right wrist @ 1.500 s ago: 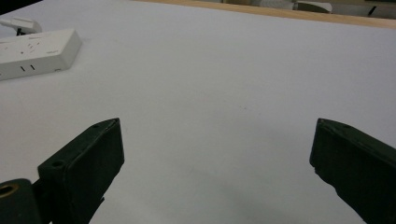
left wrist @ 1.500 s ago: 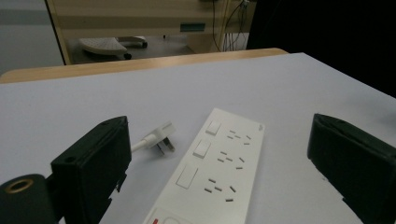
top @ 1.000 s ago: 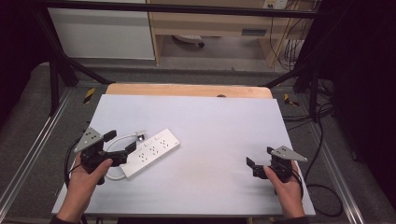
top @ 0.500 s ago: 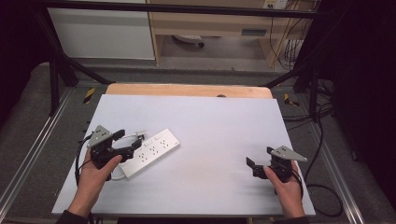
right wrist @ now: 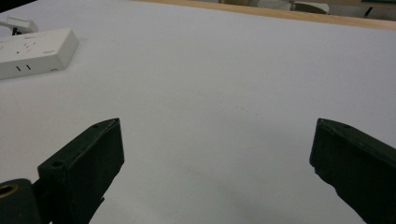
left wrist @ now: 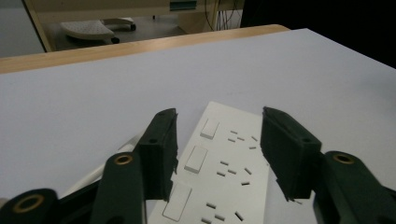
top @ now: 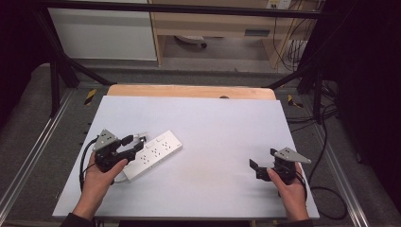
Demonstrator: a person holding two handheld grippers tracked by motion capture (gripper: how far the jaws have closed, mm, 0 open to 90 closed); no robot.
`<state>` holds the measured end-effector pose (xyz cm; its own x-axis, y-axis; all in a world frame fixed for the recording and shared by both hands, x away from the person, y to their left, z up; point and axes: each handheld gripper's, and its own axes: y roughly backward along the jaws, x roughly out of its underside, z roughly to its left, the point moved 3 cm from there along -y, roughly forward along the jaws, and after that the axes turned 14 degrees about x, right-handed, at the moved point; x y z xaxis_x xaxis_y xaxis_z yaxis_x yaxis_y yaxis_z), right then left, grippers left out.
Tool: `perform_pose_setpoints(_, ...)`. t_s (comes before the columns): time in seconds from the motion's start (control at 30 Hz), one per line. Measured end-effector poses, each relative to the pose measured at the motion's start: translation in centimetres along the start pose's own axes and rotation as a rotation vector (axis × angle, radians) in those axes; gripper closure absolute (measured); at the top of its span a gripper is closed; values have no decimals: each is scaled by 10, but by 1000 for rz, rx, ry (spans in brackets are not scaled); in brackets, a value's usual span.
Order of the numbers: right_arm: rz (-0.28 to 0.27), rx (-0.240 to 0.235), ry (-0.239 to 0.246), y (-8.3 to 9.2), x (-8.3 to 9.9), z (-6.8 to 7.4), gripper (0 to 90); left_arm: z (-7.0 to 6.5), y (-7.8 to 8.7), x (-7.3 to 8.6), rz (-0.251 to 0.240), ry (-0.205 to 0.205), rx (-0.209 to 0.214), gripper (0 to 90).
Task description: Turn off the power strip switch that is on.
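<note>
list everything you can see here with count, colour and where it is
power strip: 1, white, left part of the table, lying flat and slanted
strip cable: 1, white, at the strip's near end by the left hand
table: 1, pale grey top with a wooden far edge
left tool: 1, black, over the strip's near end, jaws just been closing, astride the strip, pads not pressing
right tool: 1, black, right near part of the table, jaws open, nothing between

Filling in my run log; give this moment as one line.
left gripper: closing astride power strip, not gripping | right gripper: open, idle | table
</note>
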<state>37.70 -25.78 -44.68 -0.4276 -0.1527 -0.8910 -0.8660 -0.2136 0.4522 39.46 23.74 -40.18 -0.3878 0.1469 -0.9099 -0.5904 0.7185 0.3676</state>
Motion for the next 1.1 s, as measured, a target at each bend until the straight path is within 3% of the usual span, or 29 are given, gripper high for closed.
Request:
perform_pose_setpoints(0.23,3,2,1,0,0,0,35,3,-5,2,25,0,10,647)
perform_pose_setpoints(0.37,4,4,3,0,0,0,35,6,-6,5,31,23,33,776)
perform_pose_setpoints(0.57,4,3,6,-1,0,0,35,12,-9,10,51,41,48,868)
perform_pose_setpoints(1.1,10,0,3,-2,0,1,35,18,-27,21,157,48,45,900)
